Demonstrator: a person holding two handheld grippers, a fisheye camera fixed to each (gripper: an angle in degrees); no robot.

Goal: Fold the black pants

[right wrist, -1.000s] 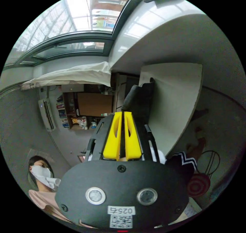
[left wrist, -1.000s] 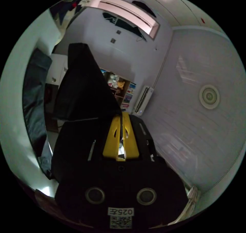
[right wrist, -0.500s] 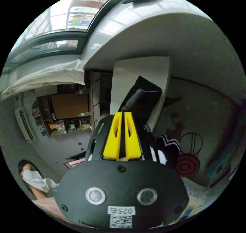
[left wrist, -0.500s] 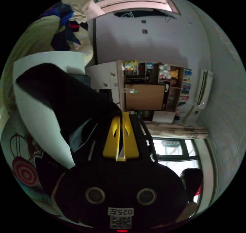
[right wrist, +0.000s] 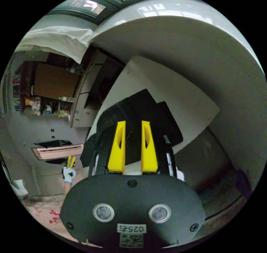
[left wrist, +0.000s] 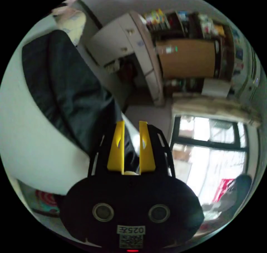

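The black pants (right wrist: 139, 111) lie folded in a heap on the white table (right wrist: 178, 97). My right gripper (right wrist: 133, 122) hangs over their near edge, open, with dark cloth and a strip of table showing between its jaws. In the left gripper view the pants (left wrist: 64, 88) stretch along the white table (left wrist: 30, 141) to the left. My left gripper (left wrist: 131, 122) is open just past the cloth's end, holding nothing. The right gripper view also catches the left gripper (right wrist: 70, 160) in a white-gloved hand (right wrist: 68, 173), off the table's edge.
White drawers (left wrist: 125, 44) and a wooden shelf unit (left wrist: 189, 58) stand beyond the table. A bright window (left wrist: 205, 152) and a pale curtain (left wrist: 211, 108) are at the right. A grey curved surface (right wrist: 194, 49) rises behind the table. Pink patterned cloth (right wrist: 41, 211) is at lower left.
Both grippers were shut on the black pants and holding them up; now both are open and the pants rest on the table. Both cameras have swung round.
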